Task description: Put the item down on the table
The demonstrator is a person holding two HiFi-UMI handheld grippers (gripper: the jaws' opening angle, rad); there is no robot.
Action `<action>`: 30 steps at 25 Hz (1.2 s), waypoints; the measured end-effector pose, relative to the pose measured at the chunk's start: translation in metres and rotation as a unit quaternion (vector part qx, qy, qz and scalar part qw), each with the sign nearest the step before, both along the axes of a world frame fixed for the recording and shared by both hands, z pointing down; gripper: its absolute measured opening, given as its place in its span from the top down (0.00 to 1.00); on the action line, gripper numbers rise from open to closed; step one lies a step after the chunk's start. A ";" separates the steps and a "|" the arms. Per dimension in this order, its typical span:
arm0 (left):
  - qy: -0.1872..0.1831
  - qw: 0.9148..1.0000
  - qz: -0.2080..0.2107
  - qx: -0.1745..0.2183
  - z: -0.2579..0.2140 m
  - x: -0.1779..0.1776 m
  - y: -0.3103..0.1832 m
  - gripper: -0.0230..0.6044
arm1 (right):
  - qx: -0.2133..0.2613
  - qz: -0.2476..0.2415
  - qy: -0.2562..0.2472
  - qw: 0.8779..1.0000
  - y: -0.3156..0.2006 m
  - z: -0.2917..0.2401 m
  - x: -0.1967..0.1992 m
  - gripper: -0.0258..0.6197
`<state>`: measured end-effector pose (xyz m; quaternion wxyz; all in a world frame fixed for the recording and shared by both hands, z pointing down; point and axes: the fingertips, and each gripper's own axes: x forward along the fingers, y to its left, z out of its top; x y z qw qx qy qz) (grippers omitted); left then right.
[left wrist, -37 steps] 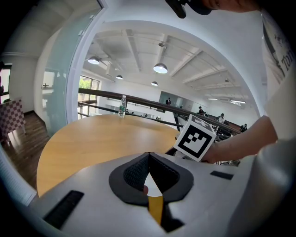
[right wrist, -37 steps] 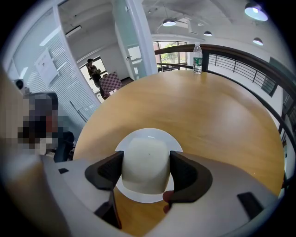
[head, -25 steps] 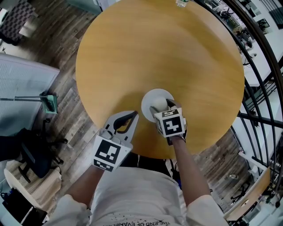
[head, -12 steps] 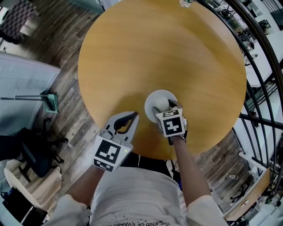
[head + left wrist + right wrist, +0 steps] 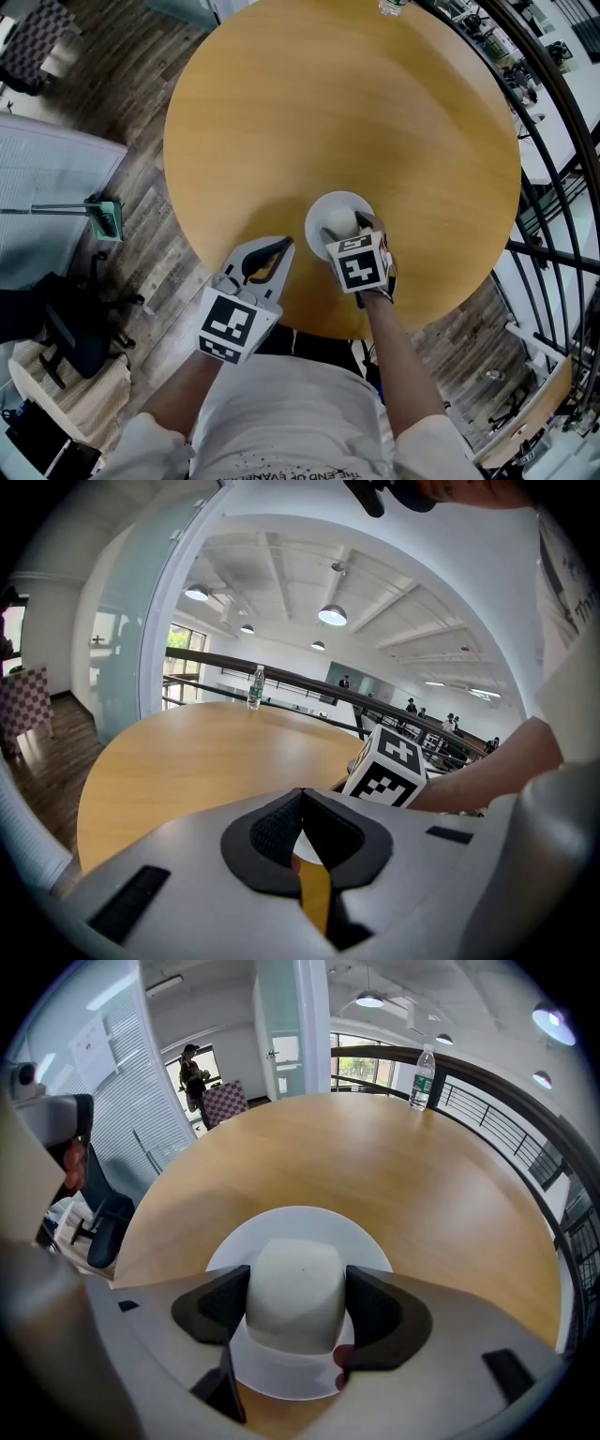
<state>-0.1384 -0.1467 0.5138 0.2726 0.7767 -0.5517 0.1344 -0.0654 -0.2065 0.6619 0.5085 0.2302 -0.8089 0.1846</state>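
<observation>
A white, rounded cup-like item (image 5: 292, 1293) sits between the pads of my right gripper (image 5: 295, 1309), which is shut on it. It is directly over a white plate (image 5: 300, 1222) on the round wooden table (image 5: 337, 112). I cannot tell whether it touches the plate. In the head view the item (image 5: 337, 221) and the right gripper (image 5: 344, 225) are at the near side of the plate (image 5: 336, 200). My left gripper (image 5: 281, 246) hovers at the table's near edge, to the left of the plate, shut with nothing in it. Its joined tips (image 5: 302, 794) point across the table.
A water bottle (image 5: 423, 1077) stands at the table's far edge, also visible in the left gripper view (image 5: 253, 686). A dark railing (image 5: 553, 141) curves past the table on the right. A dark chair (image 5: 66, 328) and a green dustpan (image 5: 105, 217) are on the wooden floor at the left.
The right gripper's marker cube has tipped slightly while it still holds the item over the plate. The left gripper has not moved.
</observation>
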 end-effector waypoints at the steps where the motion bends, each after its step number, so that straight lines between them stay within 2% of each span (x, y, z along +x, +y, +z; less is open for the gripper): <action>1: -0.001 1.000 0.000 0.000 0.000 0.000 0.000 0.93 | 0.000 -0.001 0.000 1.000 0.000 0.000 0.000 0.44; 12: -0.002 1.000 -0.005 -0.002 0.000 0.000 0.003 0.93 | -0.002 -0.018 -0.008 1.000 0.002 -0.001 -0.002 0.44; 17: -0.003 1.000 -0.006 0.002 -0.004 0.002 0.005 0.93 | -0.006 -0.012 -0.029 0.999 0.000 -0.008 -0.001 0.44; 30: -0.016 1.000 -0.003 0.009 -0.016 0.022 0.015 0.93 | 0.006 -0.020 -0.072 0.997 0.002 -0.052 0.010 0.44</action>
